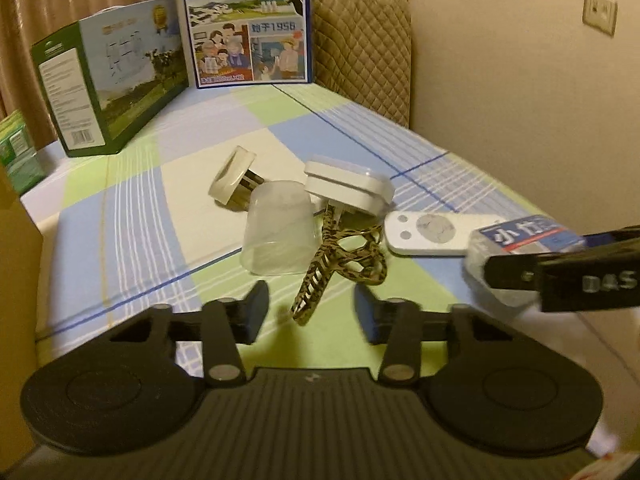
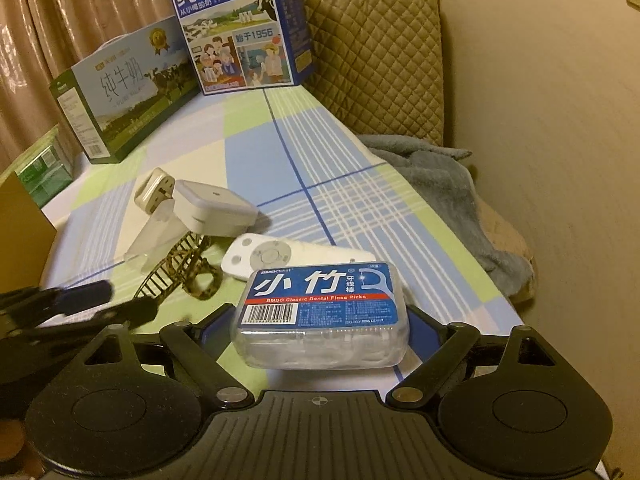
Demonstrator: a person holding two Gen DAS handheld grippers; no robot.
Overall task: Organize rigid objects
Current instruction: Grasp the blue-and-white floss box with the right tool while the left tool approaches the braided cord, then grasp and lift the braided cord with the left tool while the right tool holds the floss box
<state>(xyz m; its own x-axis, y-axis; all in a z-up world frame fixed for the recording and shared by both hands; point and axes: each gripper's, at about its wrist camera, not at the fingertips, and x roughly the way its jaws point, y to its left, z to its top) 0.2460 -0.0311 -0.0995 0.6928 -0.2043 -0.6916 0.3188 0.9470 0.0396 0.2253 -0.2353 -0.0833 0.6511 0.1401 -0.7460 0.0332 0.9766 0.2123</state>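
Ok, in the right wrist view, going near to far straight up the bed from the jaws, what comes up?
Dental floss box between the right jaws → white remote → white adapter block → blue milk carton standing at the far end.

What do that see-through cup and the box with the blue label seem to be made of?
The cup looks like frosted, translucent plastic: the cloth's colours show dimly through its cloudy wall. The floss pick box appears to be clear, glossy hard plastic with a printed paper or film label; white picks are visible through its sides.
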